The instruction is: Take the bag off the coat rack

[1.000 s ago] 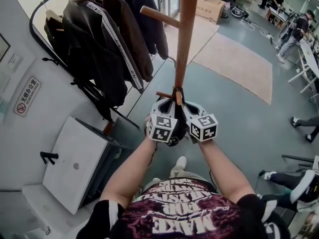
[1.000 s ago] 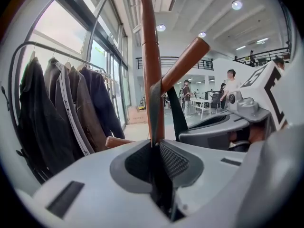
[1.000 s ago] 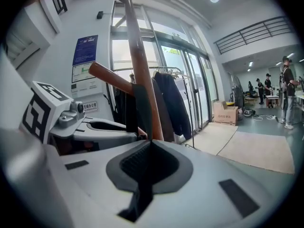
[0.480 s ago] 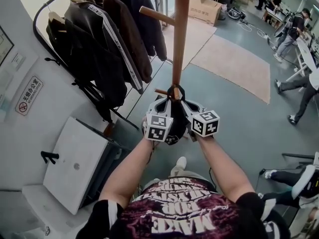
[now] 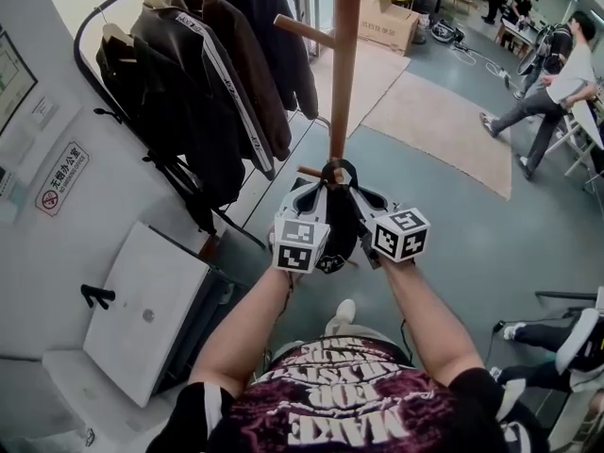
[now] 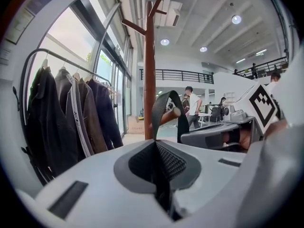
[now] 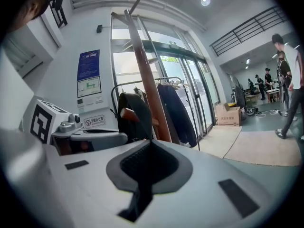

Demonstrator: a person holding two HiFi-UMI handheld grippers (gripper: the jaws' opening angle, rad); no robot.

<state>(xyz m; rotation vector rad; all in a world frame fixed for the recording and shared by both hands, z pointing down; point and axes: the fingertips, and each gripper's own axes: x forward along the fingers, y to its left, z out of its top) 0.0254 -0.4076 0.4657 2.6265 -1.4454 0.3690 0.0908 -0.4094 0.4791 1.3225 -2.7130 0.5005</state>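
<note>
The wooden coat rack stands just ahead of me, with a short peg low on its pole. A black bag hangs between my two grippers, its strap looped over that peg. My left gripper is shut on the strap, which climbs from its jaws up over the peg. My right gripper is shut on the other side of the strap, next to the pole. In their own views the left gripper and the right gripper each show the dark strap pinched between the pads.
A metal clothes rail with several dark jackets stands at the left by the glass wall. A white cabinet sits at my lower left. A rug, a cardboard box and a walking person are farther off.
My right gripper has drifted a little to the right; both stay closed on the strap, which still hangs over the peg. A person has walked into view at the far right.
</note>
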